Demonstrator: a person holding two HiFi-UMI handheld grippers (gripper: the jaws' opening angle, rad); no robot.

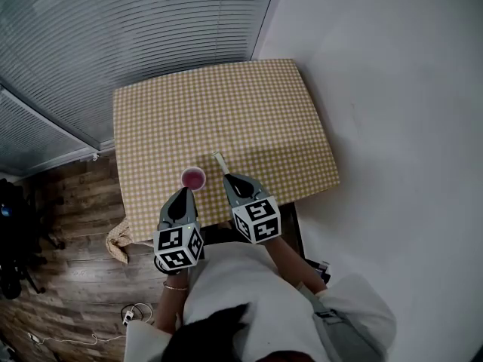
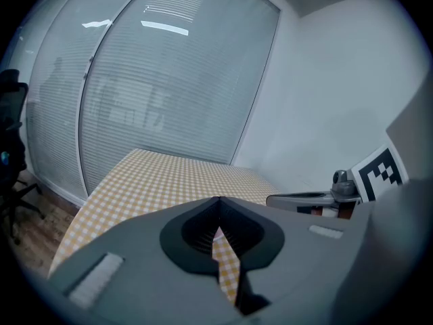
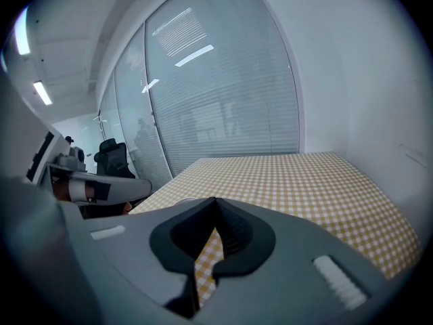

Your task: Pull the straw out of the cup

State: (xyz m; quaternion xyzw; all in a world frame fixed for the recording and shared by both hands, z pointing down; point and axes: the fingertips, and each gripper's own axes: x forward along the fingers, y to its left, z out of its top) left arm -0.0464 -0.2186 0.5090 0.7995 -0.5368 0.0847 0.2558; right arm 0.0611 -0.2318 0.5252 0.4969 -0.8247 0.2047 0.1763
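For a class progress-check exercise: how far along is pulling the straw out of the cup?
Done: the straw looks already out of the pink cup, just beside it. In hand: nothing that shows; the right gripper and left gripper are both shut, with no straw seen between the jaws. Left: probably only moving the grippers away.

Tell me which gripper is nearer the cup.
Left. The left gripper ends just short of the cup's near rim; the right gripper is off to the cup's right, by the straw.

The left tool and right tool sit side by side, angled down, jaws together.
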